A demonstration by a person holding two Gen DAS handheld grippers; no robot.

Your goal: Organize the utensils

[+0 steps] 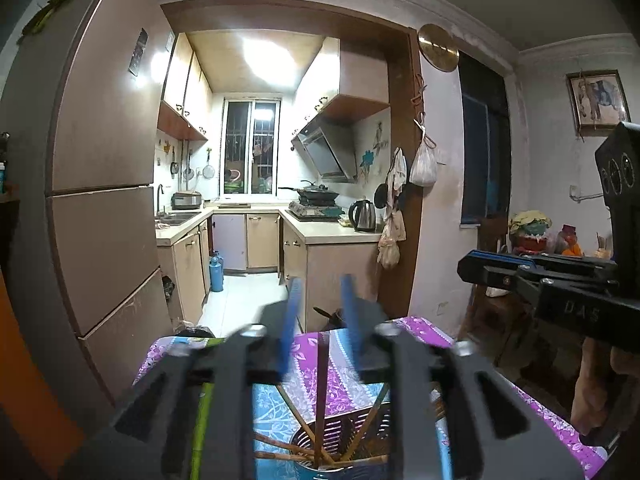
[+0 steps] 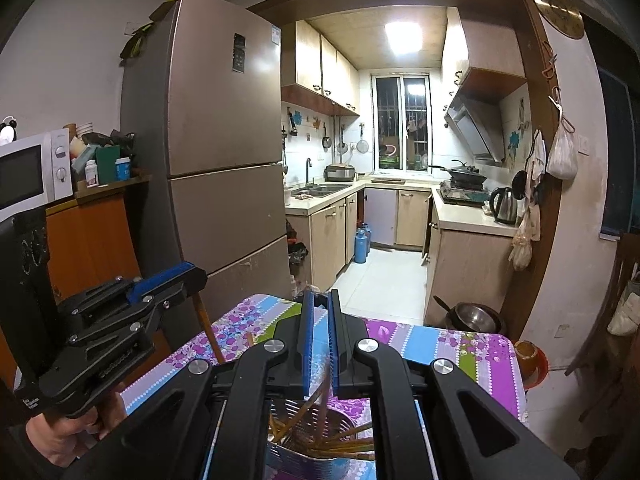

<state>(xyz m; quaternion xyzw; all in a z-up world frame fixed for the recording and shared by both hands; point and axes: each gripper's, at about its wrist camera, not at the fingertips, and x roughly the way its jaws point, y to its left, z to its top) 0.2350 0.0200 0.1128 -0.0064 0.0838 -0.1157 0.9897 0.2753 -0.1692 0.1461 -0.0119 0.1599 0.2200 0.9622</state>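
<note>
Seen from the left wrist camera, a tall brown refrigerator [image 1: 104, 184] fills the left side. Beside it, a doorway opens onto a lit kitchen with a barred window [image 1: 251, 146]. Low in the middle, the left tongs [image 1: 320, 316] hover with their blue pads parted. One wooden chopstick [image 1: 321, 392] stands in the gap; whether a pad touches it is unclear because of blur. Below them, a perforated metal utensil holder [image 1: 340, 436] sits on the counter [image 1: 552, 424], which is covered with a purple and blue floral cloth. More chopsticks lean inside the holder. At far right, the right tongs [image 1: 464, 266] point leftward, gripped by a hand [image 1: 600, 392].

In the right wrist view, a white microwave [image 2: 32, 168] sits at far left. Beneath it, a hand [image 2: 68, 436] holds the left tongs [image 2: 200, 274]. In the centre, the right tongs [image 2: 320, 340] are nearly closed on a thin chopstick [image 2: 322, 394]. Its lower end reaches into the utensil holder [image 2: 304, 460].
</note>
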